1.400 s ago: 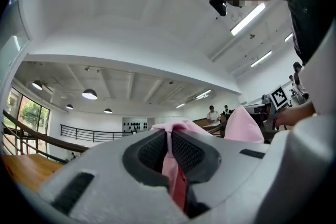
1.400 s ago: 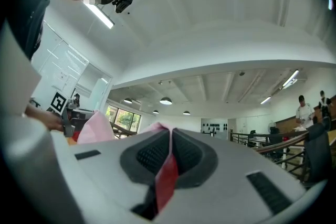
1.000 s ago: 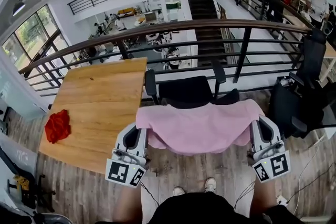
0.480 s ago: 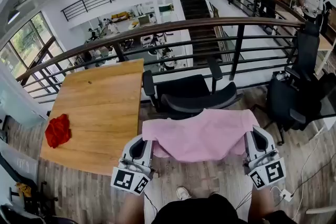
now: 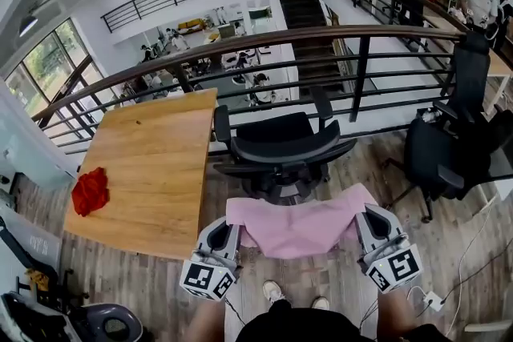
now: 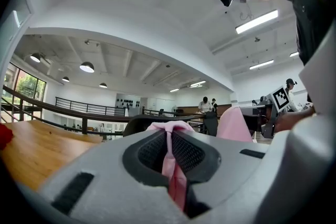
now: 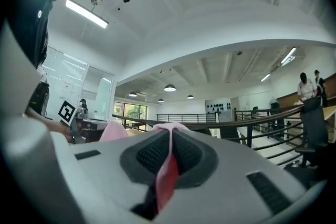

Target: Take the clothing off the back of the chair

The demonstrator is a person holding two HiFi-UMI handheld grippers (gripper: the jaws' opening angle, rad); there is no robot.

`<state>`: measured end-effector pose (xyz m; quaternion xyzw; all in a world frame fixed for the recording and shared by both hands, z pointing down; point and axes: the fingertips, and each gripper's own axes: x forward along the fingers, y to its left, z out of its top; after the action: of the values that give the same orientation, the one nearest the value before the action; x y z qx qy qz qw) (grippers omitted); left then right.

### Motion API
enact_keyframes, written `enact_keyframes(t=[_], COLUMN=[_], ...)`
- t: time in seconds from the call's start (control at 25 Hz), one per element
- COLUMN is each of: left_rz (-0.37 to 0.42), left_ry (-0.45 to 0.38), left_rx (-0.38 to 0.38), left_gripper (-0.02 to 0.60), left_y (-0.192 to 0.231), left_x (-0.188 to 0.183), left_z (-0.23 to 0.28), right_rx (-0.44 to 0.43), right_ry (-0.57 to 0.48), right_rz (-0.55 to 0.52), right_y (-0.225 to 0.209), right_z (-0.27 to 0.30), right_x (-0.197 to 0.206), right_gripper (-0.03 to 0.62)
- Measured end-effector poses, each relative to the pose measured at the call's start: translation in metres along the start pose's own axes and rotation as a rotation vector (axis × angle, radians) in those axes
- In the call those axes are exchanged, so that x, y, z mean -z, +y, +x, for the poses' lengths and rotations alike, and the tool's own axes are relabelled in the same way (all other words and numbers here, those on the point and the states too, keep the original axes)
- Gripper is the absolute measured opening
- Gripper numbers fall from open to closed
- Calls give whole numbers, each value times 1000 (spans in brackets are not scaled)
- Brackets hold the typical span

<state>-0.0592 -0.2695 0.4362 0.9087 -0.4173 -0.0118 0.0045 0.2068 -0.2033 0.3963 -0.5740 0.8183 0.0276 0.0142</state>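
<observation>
A pink garment [image 5: 298, 224] hangs stretched between my two grippers, clear of the black office chair [image 5: 280, 146] beyond it. My left gripper [image 5: 230, 229] is shut on the garment's left edge; pink cloth [image 6: 169, 153] runs pinched between its jaws in the left gripper view. My right gripper [image 5: 365, 222] is shut on the right edge, with pink fabric [image 7: 167, 170] squeezed between its jaws in the right gripper view. The chair's backrest [image 5: 282, 153] is bare and faces me.
A wooden table [image 5: 152, 164] stands to the left with a red cloth [image 5: 89, 191] on it. A dark railing [image 5: 264, 40] runs behind the chair. More black chairs [image 5: 449, 140] stand at the right. My feet [image 5: 272, 292] are below on the wood floor.
Both grippers have pulled the pink garment back toward me and lower, off the chair's backrest. The chair's back, covered before, now shows bare.
</observation>
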Motion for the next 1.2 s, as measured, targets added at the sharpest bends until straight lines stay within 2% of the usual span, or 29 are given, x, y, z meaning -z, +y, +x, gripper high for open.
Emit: enact_keyframes(t=[0.16, 0.56, 0.84, 1.2], left_rz=[-18, -50, -53, -52], left_ry=[40, 69, 64, 50], left_rx=[-22, -41, -39, -34], left_gripper=[29, 29, 29, 29], left_y=[-17, -53, -64, -73], left_x=[21, 47, 44, 40], left_z=[-7, -15, -19, -24], right_rx=[-10, -28, -44, -14], right_ry=[26, 54, 64, 59], right_rz=[13, 13, -41, -84], right_y=[-4, -15, -12, -16], right_z=[-18, -44, -54, -59], right_x=[15, 43, 40, 36], right_gripper=[12, 12, 11, 11])
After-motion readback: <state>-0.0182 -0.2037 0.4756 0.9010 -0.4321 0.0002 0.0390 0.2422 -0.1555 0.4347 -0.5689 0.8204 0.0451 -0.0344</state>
